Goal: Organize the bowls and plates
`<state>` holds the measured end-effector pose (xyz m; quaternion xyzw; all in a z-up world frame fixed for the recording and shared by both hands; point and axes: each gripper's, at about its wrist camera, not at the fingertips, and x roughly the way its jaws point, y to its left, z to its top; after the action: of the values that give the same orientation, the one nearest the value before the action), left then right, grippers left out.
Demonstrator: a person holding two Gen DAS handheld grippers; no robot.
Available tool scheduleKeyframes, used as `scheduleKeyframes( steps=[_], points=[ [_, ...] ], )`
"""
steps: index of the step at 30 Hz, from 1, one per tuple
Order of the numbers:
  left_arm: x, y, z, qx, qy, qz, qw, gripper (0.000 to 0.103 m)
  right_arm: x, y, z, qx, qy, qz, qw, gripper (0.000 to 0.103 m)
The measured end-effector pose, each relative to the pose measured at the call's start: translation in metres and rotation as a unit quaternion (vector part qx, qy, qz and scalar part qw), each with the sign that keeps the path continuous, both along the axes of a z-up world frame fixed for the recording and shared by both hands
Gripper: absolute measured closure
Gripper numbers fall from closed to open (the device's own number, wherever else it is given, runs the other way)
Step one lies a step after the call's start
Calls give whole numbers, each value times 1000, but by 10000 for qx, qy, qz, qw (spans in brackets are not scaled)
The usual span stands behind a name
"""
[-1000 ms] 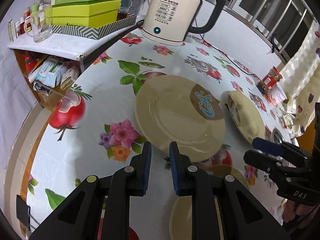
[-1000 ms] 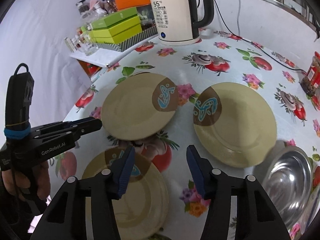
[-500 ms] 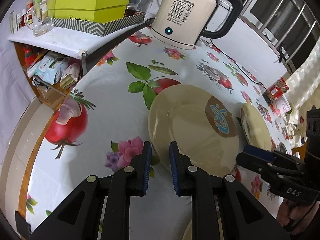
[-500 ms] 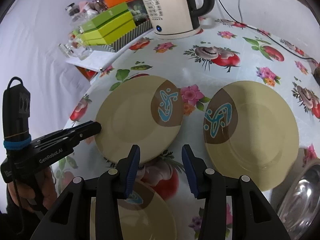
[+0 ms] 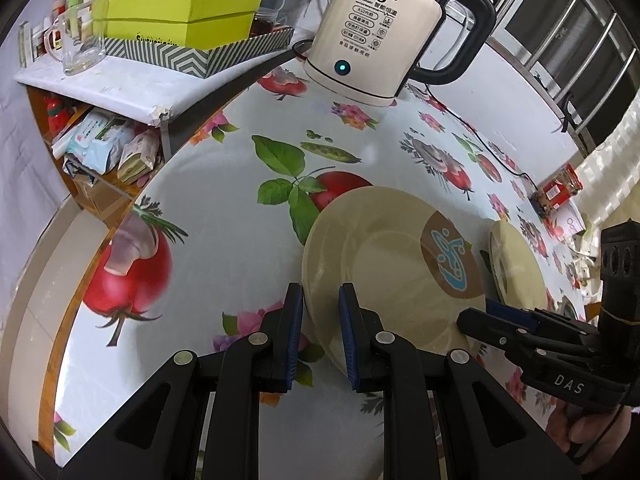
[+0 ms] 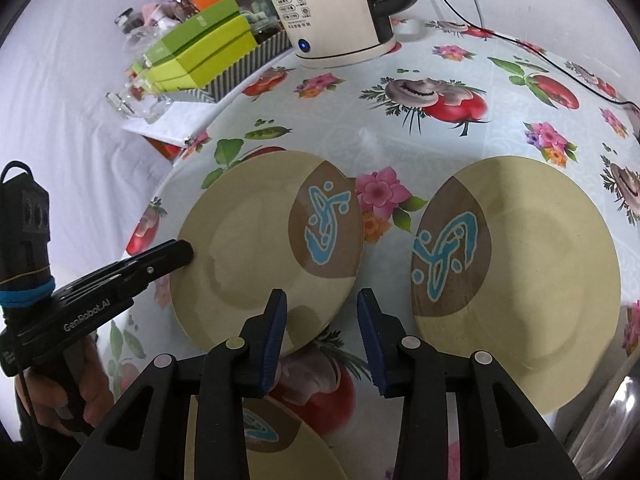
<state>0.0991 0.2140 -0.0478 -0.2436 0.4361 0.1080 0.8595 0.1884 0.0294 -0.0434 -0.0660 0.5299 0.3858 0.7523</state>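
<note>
A round table covered by a fruit-and-flower oilcloth (image 6: 460, 40) is shown, with a white kettle (image 5: 376, 32) and green boxes (image 5: 180, 12) toward its far side. A third plate (image 6: 256, 444) and a steel bowl (image 6: 608, 432) are visible only in the right wrist view. The left plate (image 5: 372, 264) has its near rim between the slightly parted fingers of the left gripper (image 5: 320, 336); whether they touch it cannot be told. The right gripper (image 6: 322, 344) is held wide apart, empty, just beside that plate and near the right plate (image 6: 540, 280).

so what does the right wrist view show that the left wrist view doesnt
Only the right wrist view shows a third plate nearest the camera and the edge of a metal bowl. Only the left wrist view shows the red-labelled jar and the shelf packets. Both show the left plate, the second plate, the kettle and the green boxes.
</note>
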Motion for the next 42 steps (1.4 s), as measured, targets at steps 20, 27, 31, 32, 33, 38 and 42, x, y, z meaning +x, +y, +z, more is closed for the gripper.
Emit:
scheduleKeyframes(
  steps=[20,27,31,32,33,38,42],
  points=[
    [-2,-9,14,339,-29,-23,9994,84,4,4,4,61,-80,-35,9999,73],
    [-12,-17,29,440,-64,-33,9990,84,-2,-2,17,157,-127,3,9998,73],
    [-19,-24,34,452,-73,-34,9989,84,-8,-9,25,195,-137,20,9997,73],
    [-21,-26,36,461,-74,-44,9989,84,-10,-11,27,207,-145,32,9997,73],
    [-23,-28,36,469,-69,-52,9989,84,-13,-13,28,212,-146,36,9997,73],
    [-36,-42,39,527,-2,-109,9986,84,-27,-26,32,205,-96,45,9997,73],
    [-47,-55,41,574,51,-172,9982,84,-39,-37,31,192,-18,32,9998,73]
  ],
)
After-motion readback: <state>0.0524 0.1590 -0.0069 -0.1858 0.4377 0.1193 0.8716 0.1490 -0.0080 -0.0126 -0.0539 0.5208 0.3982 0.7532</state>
